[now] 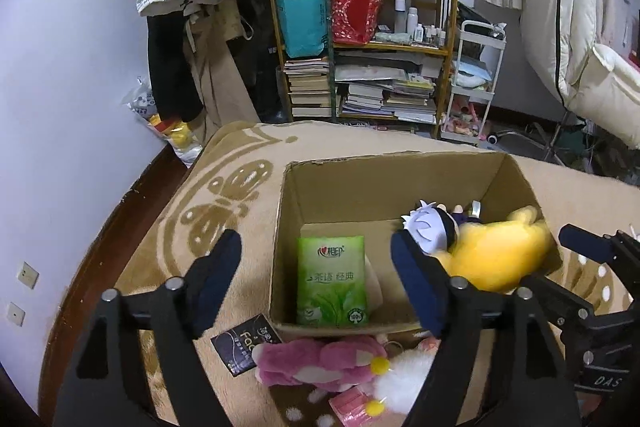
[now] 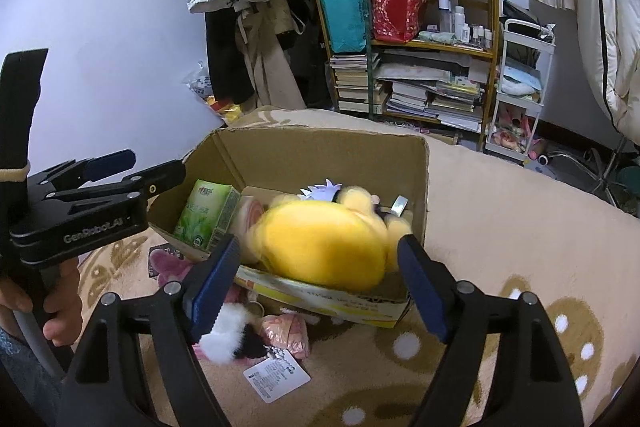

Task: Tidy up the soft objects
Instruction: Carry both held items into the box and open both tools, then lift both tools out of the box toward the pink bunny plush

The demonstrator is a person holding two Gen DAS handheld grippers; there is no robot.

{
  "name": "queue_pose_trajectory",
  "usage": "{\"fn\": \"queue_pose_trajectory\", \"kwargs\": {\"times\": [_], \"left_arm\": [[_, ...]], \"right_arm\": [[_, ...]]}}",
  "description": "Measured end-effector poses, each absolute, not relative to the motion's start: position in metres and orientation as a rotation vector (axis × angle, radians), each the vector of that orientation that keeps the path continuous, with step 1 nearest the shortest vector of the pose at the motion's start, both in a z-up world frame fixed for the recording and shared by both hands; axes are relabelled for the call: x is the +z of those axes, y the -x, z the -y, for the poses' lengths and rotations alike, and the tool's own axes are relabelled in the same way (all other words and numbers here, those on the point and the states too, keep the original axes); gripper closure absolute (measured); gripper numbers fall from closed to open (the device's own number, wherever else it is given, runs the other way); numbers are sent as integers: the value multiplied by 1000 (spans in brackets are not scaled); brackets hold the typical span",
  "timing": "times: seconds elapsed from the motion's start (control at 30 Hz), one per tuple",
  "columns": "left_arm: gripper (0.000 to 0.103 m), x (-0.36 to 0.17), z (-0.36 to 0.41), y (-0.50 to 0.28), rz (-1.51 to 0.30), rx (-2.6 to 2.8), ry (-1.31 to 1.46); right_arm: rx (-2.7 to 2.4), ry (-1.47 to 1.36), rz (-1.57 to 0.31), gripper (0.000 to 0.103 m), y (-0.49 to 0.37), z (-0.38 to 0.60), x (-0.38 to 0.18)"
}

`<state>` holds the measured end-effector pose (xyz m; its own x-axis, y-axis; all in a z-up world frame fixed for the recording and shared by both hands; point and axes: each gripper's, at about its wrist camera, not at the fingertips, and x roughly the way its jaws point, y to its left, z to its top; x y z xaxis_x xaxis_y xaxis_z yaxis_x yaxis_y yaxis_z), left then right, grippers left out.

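The yellow plush (image 2: 324,243) lies blurred in the cardboard box (image 2: 320,147), apparently just released, directly ahead of the right gripper (image 2: 320,291), whose fingers stand apart and empty. The left gripper (image 1: 316,283), also spread, is nearer the pink plush (image 1: 316,363) outside the box.

Cardboard box (image 1: 400,183) sits on blanket (image 1: 240,163). Inside: tissue pack (image 1: 332,281) at left, plush duck (image 1: 496,259) at right w/ doll (image 1: 430,227) behind it. Plush toys (image 1: 320,363) lie before box. Bookshelf (image 1: 360,47) behind.
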<state>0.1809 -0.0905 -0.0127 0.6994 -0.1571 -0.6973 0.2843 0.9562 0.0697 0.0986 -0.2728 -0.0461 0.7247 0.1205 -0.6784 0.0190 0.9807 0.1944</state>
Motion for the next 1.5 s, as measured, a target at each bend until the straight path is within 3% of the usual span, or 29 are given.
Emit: {"fn": "queue_pose_trajectory", "kwargs": {"times": [0.17, 0.33, 0.67, 1.5], "left_arm": [[9, -7, 79, -178, -754, -205, -187], [3, -3, 63, -172, -754, -176, -178], [2, -4, 34, -153, -754, -122, -168], [2, -69, 2, -153, -911, -127, -104]], "right_arm": [[55, -192, -743, 0, -90, 269, -40], [59, -172, -725, 0, -77, 262, -34], [94, -142, -681, 0, -59, 243, -31], [183, -86, -815, 0, -59, 206, -85]]}}
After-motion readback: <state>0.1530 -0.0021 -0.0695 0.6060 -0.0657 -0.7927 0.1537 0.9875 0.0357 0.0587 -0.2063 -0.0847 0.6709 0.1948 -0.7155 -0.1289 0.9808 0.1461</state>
